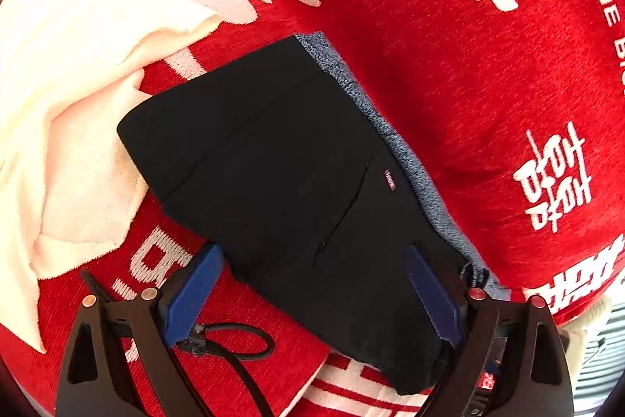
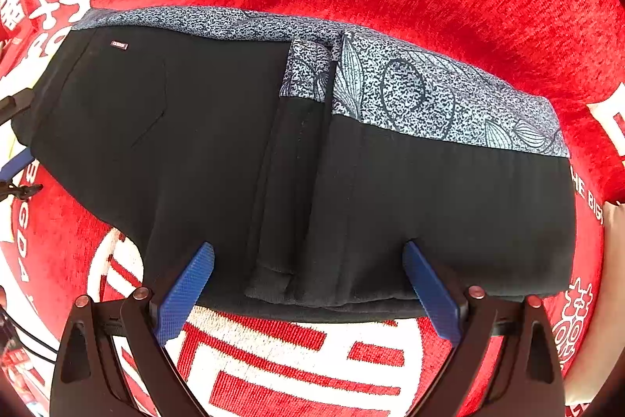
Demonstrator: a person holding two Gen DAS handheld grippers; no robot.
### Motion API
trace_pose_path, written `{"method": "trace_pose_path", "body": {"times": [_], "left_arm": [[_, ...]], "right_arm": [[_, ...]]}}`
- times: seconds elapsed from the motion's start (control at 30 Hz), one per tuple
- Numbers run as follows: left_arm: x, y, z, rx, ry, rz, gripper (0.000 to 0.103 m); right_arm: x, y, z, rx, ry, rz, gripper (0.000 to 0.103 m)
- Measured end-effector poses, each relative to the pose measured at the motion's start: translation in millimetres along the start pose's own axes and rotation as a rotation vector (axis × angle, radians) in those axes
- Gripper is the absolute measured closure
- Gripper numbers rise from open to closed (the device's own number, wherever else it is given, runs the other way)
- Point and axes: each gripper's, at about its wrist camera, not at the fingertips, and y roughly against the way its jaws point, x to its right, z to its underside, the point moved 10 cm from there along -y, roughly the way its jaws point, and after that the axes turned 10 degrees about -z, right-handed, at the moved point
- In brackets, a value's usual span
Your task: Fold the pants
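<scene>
Black pants [image 1: 281,159] with a blue-grey patterned side panel lie folded into a compact block on a red blanket [image 1: 449,65]. In the right wrist view the pants [image 2: 234,151] show the patterned band [image 2: 429,92] along the far edge and a folded leg end on top. My left gripper [image 1: 312,296] is open, its blue fingers [image 1: 195,292] on either side of the pants' near corner. My right gripper [image 2: 308,292] is open, its fingers [image 2: 187,284] straddling the pants' near edge.
A white cloth [image 1: 70,96] lies crumpled on the blanket to the left of the pants. The blanket carries large white characters [image 2: 297,358]. The blanket's edge and a pale floor [image 1: 601,339] show at the lower right.
</scene>
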Motion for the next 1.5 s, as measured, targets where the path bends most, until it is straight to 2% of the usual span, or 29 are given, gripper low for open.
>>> {"method": "trace_pose_path", "body": {"times": [0.07,0.13,0.33,0.4,0.47,0.53,0.57,0.63,0.67,0.7,0.77,0.87,0.97,1.1,1.23,1.27,1.4,1.5], "left_arm": [[-2,4,1,0.003,0.015,-0.013,0.009],[0,9,-1,0.01,0.051,0.019,0.009],[1,27,-7,-0.043,0.207,0.316,0.009],[0,30,-8,-0.06,0.255,0.367,0.009],[-5,33,-9,-0.052,0.247,0.324,0.009],[-10,34,-12,-0.024,0.205,0.221,0.009],[-15,34,-12,-0.001,0.153,0.107,0.009],[-24,34,-14,0.034,0.053,-0.063,0.009],[-24,31,-14,0.051,-0.002,-0.128,0.009],[-25,28,-13,0.047,-0.022,-0.144,0.009],[-24,20,-9,0.021,-0.017,-0.116,0.009],[-25,7,-8,0.0,0.051,-0.049,0.009],[-18,3,-16,0.041,0.071,-0.026,0.009],[-9,-1,-20,0.04,0.098,0.025,0.009],[10,20,-34,0.069,0.184,0.224,0.009],[12,19,-36,0.072,0.181,0.226,0.009],[9,-2,-32,0.04,0.152,0.126,0.009],[13,-12,-27,0.026,0.098,0.015,0.009]], "right_arm": [[0,0,0,-0.002,0.0,-0.001,0.005],[0,1,0,-0.004,-0.001,-0.006,0.005],[1,0,-1,-0.005,0.003,-0.006,0.005],[1,0,-2,-0.002,0.002,-0.007,0.005],[1,0,-2,0.0,0.004,-0.008,0.005],[0,0,-1,0.002,0.005,-0.009,0.005],[0,0,-1,0.004,0.004,-0.01,0.005],[0,0,-1,0.006,0.004,-0.012,0.005],[0,0,-1,0.007,0.003,-0.011,0.005],[0,0,-1,0.008,0.002,-0.011,0.005],[0,0,-1,0.007,0.001,-0.012,0.005],[0,0,-2,0.008,0.003,-0.015,0.005],[0,1,-1,0.01,0.008,-0.016,0.005],[0,0,-1,0.013,0.009,-0.014,0.005],[0,1,-1,0.015,0.002,-0.016,0.005],[0,0,-1,0.015,0.001,-0.015,0.005],[0,0,-1,0.011,-0.002,-0.014,0.005],[0,0,-1,0.013,-0.003,-0.017,0.005]]}}
